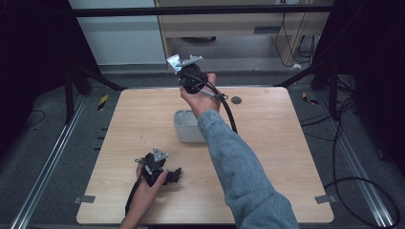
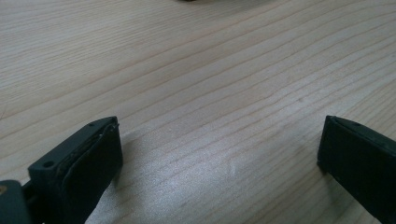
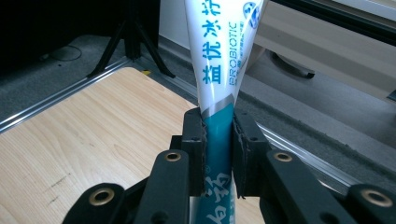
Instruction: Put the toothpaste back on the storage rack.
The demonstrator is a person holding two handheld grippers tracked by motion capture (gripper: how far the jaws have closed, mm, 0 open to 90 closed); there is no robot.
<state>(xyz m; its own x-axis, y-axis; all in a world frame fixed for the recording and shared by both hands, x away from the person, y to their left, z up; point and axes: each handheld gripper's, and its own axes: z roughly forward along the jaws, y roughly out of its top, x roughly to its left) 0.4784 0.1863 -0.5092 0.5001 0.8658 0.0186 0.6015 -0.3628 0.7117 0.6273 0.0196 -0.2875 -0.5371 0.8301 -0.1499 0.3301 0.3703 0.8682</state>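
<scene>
The right gripper view is where the held thing is shown best: a white and teal tube (image 3: 218, 93) is clamped between the two black jaws of the right tool (image 3: 218, 154), the pads pressed on its teal lower part. The tube's upper end is cut off by the top edge of the picture, and its lower end is hidden behind the tool's body. Printed characters and the word PROBIOTIC can be read on it; the rest of the print is too partial to make out. In the high view the tube cannot be made out, being covered by the right tool (image 1: 188, 76) and the hand around it.

The right arm, in a blue sleeve (image 1: 239, 162), is stretched forward across the worktop (image 1: 267, 157), and the tool is held up above the far edge, beyond a white container (image 1: 187, 126) whose contents cannot be seen. The left tool (image 1: 160, 171) is held low near the front edge. In the left gripper view its jaws are spread wide over bare wood (image 2: 210, 93), with nothing between them.
</scene>
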